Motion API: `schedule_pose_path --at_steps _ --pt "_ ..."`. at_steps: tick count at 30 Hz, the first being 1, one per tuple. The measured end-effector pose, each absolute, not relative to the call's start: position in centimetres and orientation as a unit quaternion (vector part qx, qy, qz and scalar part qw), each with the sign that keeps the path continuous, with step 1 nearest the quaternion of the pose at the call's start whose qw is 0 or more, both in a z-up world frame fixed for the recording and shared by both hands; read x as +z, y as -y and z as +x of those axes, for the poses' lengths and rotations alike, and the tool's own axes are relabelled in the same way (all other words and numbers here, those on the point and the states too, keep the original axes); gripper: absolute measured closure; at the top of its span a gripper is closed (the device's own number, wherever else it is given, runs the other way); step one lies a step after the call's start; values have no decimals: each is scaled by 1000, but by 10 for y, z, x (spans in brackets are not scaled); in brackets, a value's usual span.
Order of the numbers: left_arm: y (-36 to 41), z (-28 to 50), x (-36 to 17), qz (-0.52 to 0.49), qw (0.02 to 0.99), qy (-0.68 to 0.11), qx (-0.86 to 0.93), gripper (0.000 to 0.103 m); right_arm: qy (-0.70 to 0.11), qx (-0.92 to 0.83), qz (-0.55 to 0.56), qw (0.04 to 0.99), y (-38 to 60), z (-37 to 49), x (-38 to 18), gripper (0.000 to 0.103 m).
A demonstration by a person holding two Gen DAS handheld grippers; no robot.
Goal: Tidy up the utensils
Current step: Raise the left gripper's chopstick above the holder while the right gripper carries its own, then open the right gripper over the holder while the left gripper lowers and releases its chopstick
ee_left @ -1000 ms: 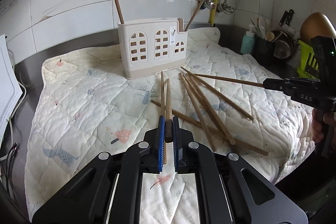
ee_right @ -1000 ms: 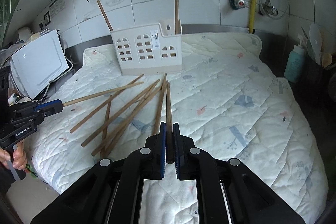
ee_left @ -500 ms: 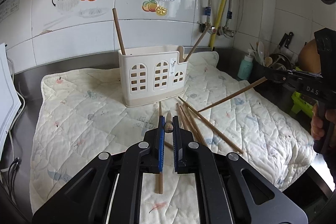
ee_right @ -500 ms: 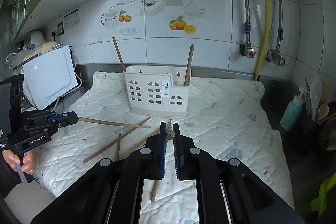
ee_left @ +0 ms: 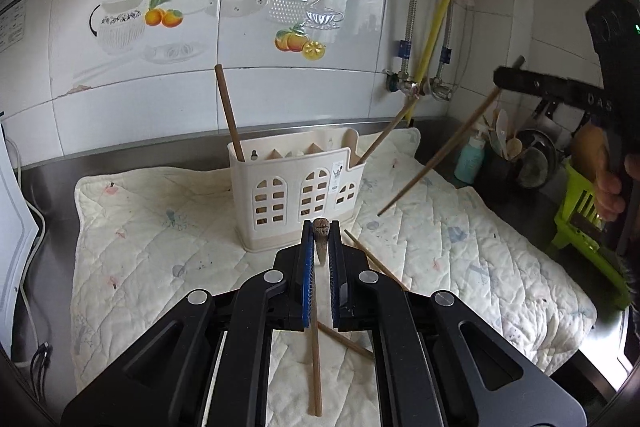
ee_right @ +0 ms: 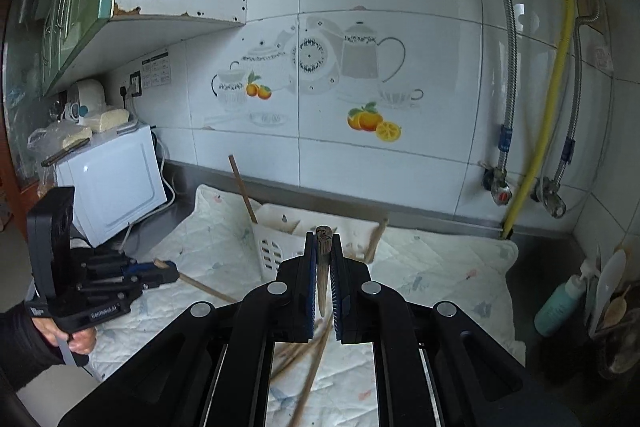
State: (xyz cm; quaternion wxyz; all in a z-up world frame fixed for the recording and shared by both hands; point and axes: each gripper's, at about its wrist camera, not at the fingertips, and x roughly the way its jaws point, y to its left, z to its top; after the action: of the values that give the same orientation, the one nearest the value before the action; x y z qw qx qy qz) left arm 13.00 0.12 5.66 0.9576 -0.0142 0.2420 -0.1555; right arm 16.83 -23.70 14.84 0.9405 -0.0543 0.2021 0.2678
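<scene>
Left wrist view: left gripper (ee_left: 321, 233) clamps a chopstick (ee_left: 316, 339) end-on, its length running back toward the camera.

Two chopsticks (ee_left: 229, 111) lean at the holder's (ee_left: 298, 187) ends; its middle opening stands free
</scene>
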Motion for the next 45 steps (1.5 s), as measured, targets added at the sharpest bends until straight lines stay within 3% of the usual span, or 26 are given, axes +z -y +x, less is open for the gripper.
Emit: schedule_pose_path --at_steps 9,24,28,30,45 --pt "-2 142 94 -10 963 -219 -157 98 -175 236 -68 953 211 223 194 97" --pt "3 158 193 12 982 -111 -151 98 -274 211 -88 934 188 291 123 96" --pt "5 172 214 14 987 -86 -135 98 -262 207 -85 939 192 286 125 80" --pt "5 180 219 14 989 -76 -123 98 -249 202 -82 944 197 281 129 76" --pt "1 244 192 -3 994 -74 -76 98 -194 236 -82 949 218 208 119 72"
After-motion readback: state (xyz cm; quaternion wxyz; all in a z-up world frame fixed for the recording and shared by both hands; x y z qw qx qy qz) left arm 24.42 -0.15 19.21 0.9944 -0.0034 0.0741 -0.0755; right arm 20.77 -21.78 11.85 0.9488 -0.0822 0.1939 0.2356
